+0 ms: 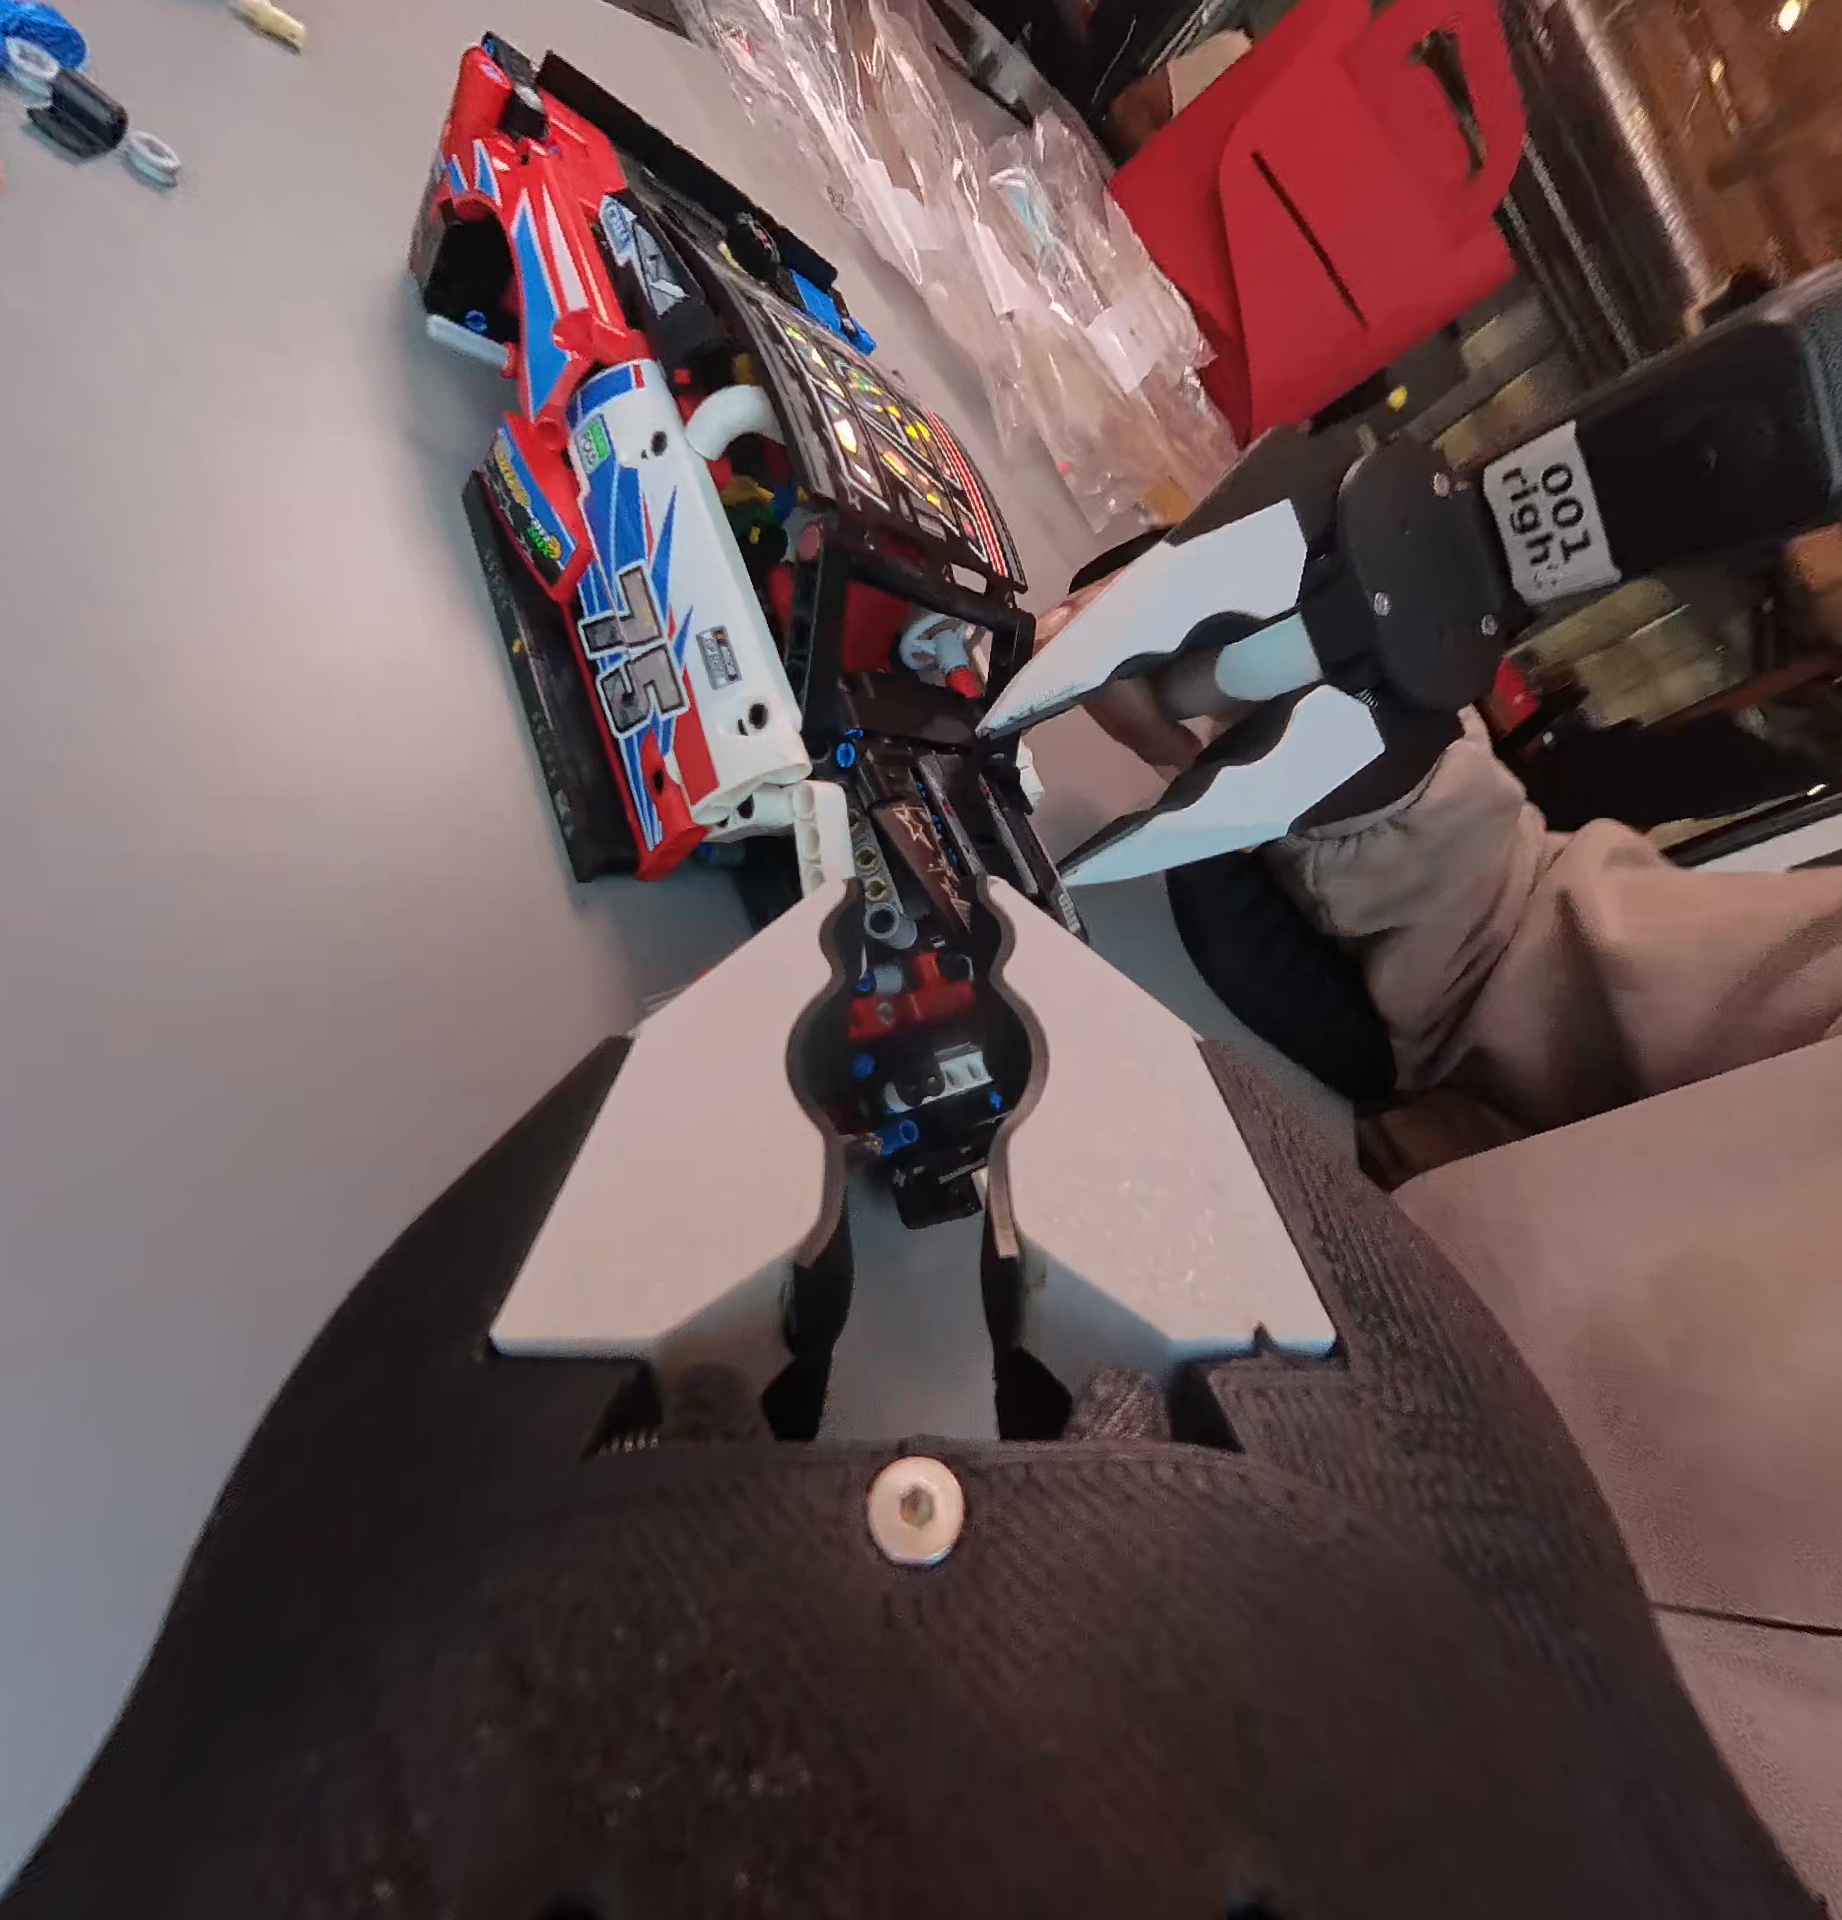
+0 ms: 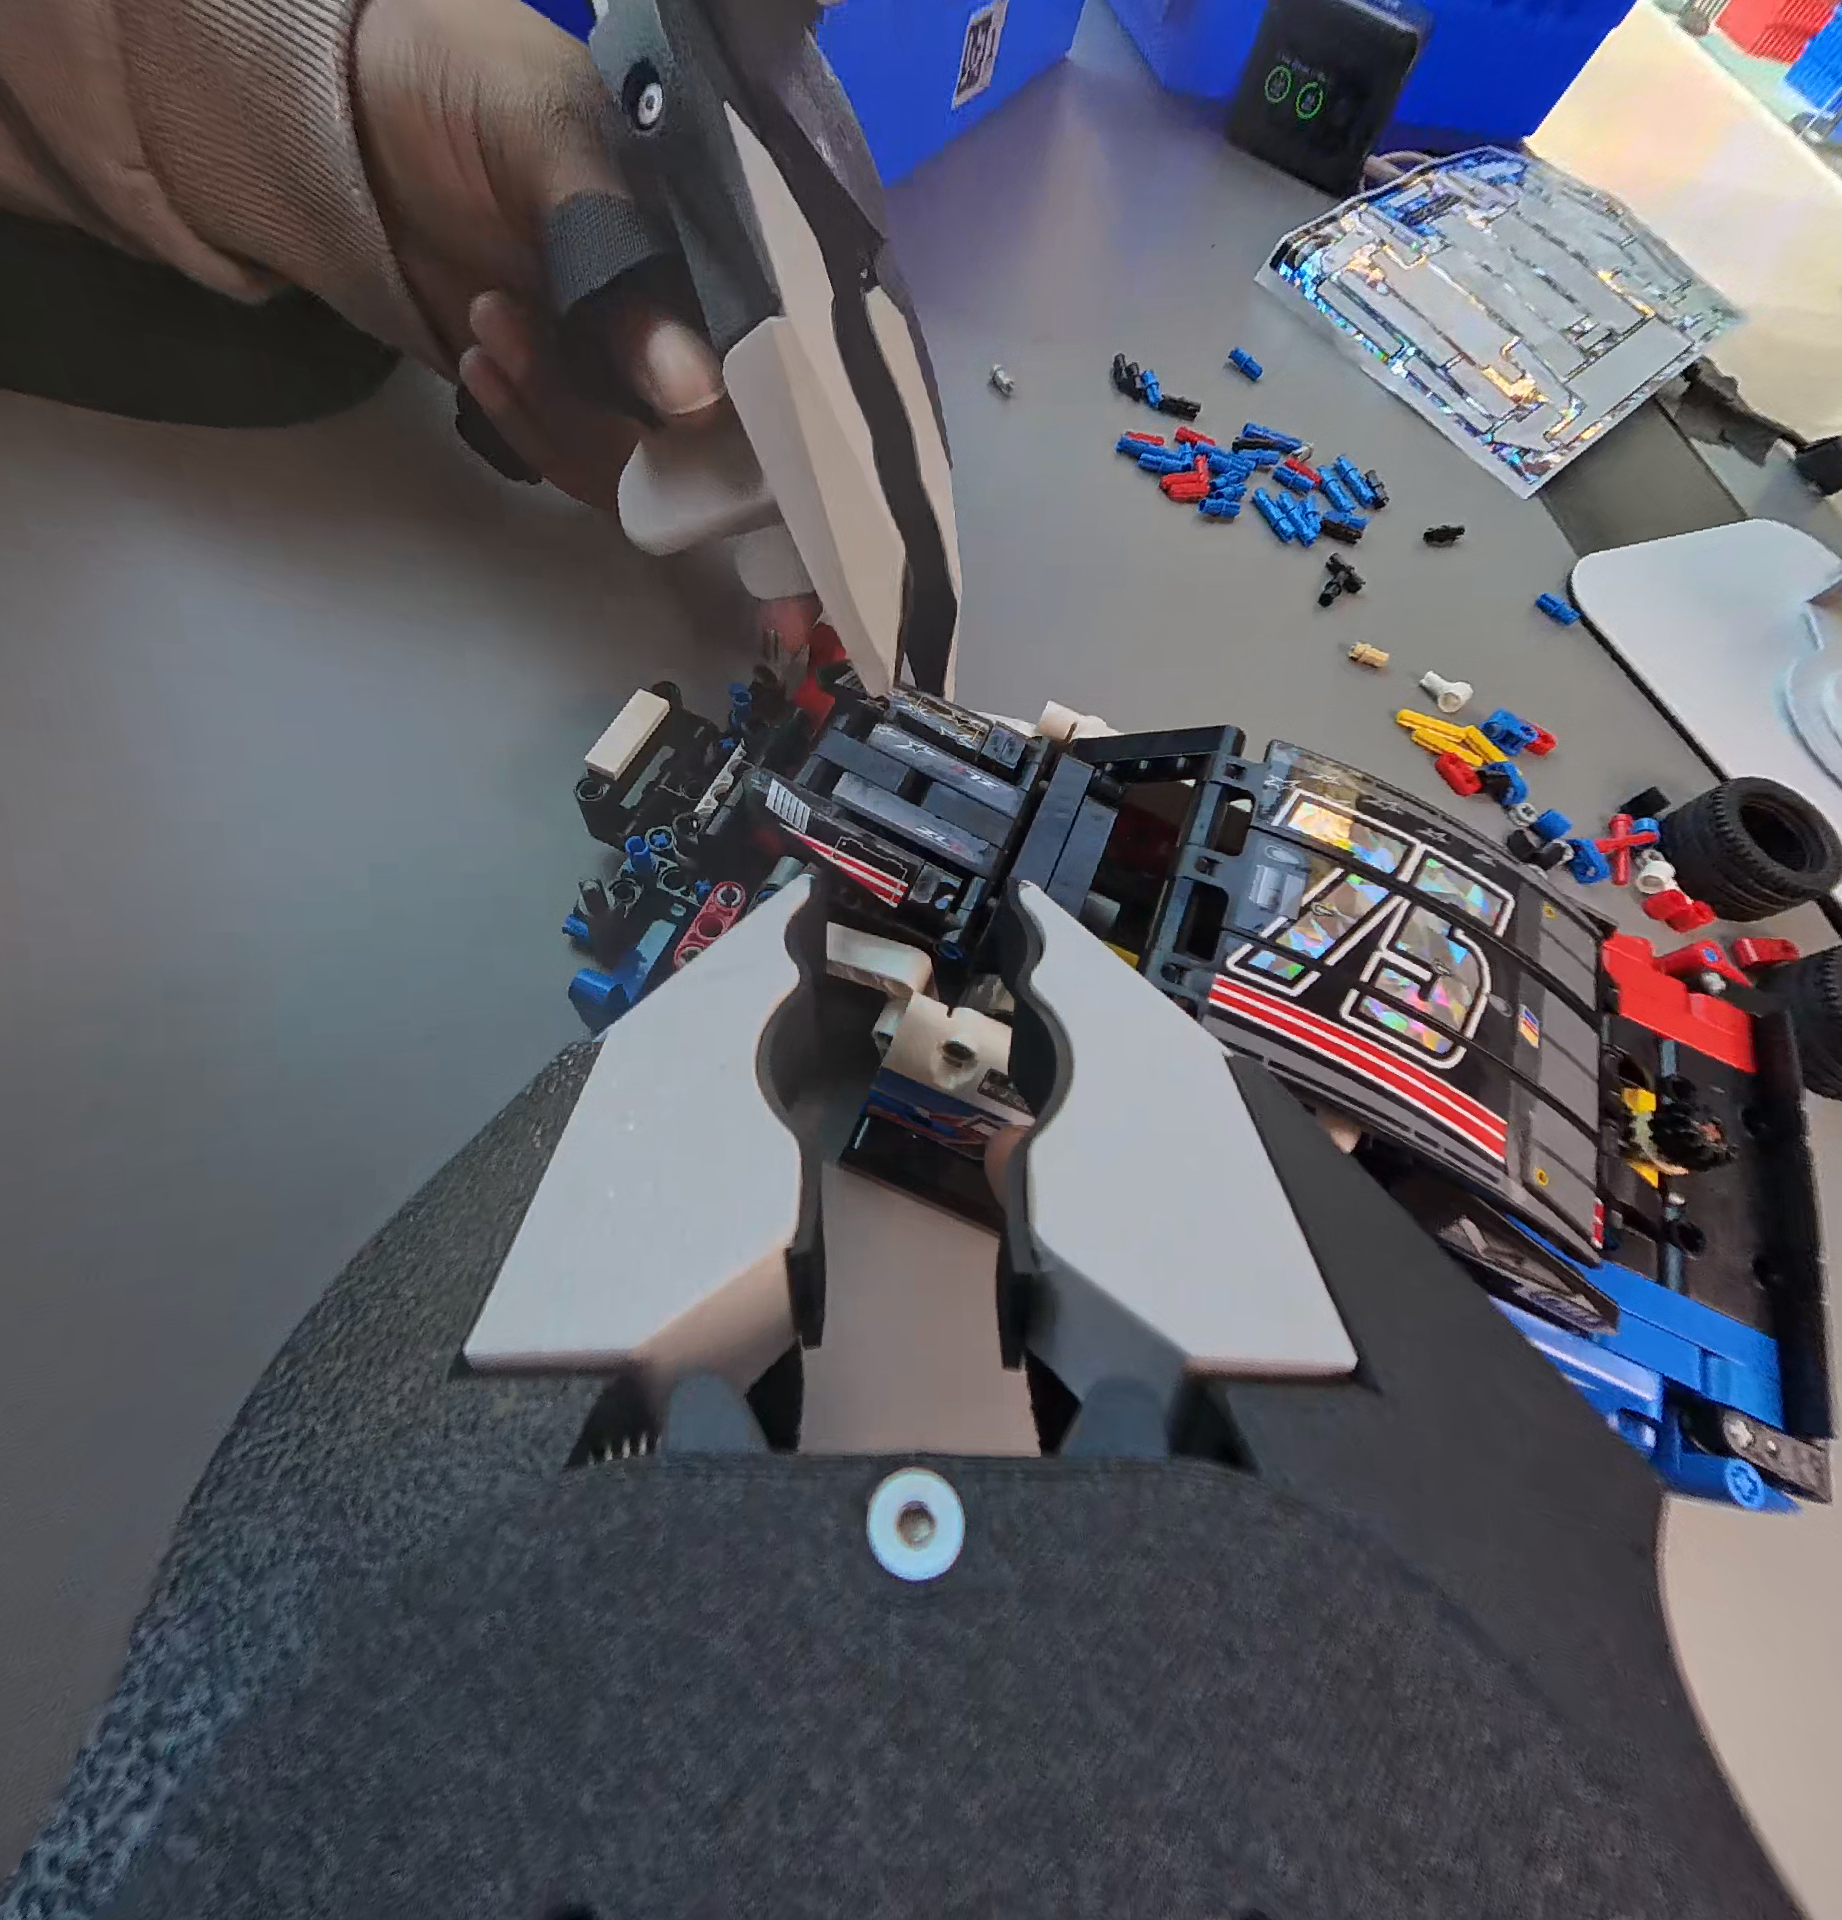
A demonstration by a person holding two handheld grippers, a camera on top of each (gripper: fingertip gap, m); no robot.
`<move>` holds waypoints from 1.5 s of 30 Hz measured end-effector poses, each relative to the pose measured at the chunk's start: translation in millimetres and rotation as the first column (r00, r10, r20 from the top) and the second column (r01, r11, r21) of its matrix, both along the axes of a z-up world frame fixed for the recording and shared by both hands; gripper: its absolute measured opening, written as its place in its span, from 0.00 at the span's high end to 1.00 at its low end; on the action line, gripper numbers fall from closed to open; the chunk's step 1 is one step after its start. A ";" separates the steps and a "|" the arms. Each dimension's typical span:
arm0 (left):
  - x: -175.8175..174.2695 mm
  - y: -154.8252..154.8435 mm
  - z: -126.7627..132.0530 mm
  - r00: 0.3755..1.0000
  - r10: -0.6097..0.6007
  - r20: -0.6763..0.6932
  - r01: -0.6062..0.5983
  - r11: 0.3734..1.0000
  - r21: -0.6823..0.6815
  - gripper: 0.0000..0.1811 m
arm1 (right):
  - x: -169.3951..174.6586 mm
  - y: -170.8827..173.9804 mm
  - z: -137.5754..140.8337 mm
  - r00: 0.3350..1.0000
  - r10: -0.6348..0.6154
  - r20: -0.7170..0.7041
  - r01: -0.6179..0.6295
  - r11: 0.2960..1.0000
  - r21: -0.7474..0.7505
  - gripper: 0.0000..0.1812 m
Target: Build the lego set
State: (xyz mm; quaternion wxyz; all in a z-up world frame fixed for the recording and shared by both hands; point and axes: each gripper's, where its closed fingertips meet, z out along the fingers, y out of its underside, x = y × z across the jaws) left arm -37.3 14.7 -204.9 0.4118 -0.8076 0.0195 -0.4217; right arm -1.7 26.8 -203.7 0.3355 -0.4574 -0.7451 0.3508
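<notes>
The lego car (image 1: 636, 623) lies on the grey table (image 1: 169, 935), with red, white and blue side panels and a black roof with shiny stickers (image 2: 1364, 987). My left gripper (image 1: 922, 883) is closed down on the car's narrow black front section. In the right wrist view it (image 2: 912, 681) comes down from above onto that front end. My right gripper (image 2: 912, 888) is open, its jaws straddling the car's side just behind the front section, with a white piece (image 2: 948, 1049) between them. In the left wrist view it (image 1: 1026, 800) reaches in from the right, its upper fingertip touching the black frame.
Loose blue, red and black pins (image 2: 1260, 478) lie scattered beyond the car, and more parts (image 2: 647, 883) lie by its front. Two black tyres (image 2: 1753, 847) sit at the right. A shiny sticker sheet (image 2: 1488, 301), blue bins (image 2: 948, 73) and plastic bags (image 1: 1052, 260) stand farther back. Some 5 cm of space lies between my two pairs of fingers.
</notes>
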 end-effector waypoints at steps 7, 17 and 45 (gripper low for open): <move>9.7 -0.3 -3.2 0.981 -0.107 -0.161 0.103 0.994 -0.031 0.93 | -1.0 0.5 -0.2 0.999 0.043 -0.002 -0.043 0.999 0.003 0.84; 7.1 3.6 -5.2 0.944 -0.177 -0.279 0.185 0.983 0.001 0.93 | -2.9 2.0 0.5 0.998 0.038 -0.043 -0.042 0.996 -0.077 0.86; 1.1 4.3 3.4 0.982 -0.122 -0.147 0.127 0.992 0.020 0.89 | -5.2 2.6 -3.2 0.997 0.030 -0.071 -0.008 0.955 0.297 0.88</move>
